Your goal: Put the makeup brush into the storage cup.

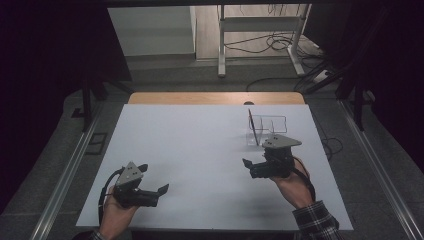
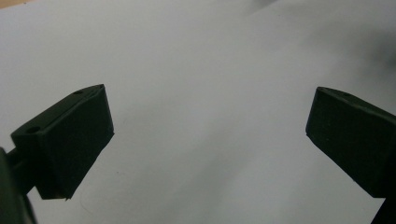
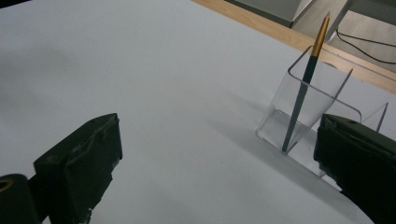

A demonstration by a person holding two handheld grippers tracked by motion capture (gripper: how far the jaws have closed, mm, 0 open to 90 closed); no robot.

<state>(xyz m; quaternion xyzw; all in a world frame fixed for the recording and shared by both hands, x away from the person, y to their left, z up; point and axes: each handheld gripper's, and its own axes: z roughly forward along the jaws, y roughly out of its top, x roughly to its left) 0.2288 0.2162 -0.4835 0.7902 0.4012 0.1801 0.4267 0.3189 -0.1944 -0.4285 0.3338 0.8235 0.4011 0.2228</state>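
Pen (image 3: 303, 91) standing tilted inside clear holder (image 3: 322, 100), far right part of white bench (image 1: 200, 150); tip down against holder floor, gold end up above rim. Right gripper (image 1: 257, 167) just beside holder on the near side, jaws spread wide, nothing between them. Left gripper (image 1: 157, 192) near front edge, well apart from holder, jaws spread, nothing held. Judged: placing of pen into holder looks done, release complete. Left to do, at most: drawing right hand (image 1: 292, 187) clear without knocking holder.
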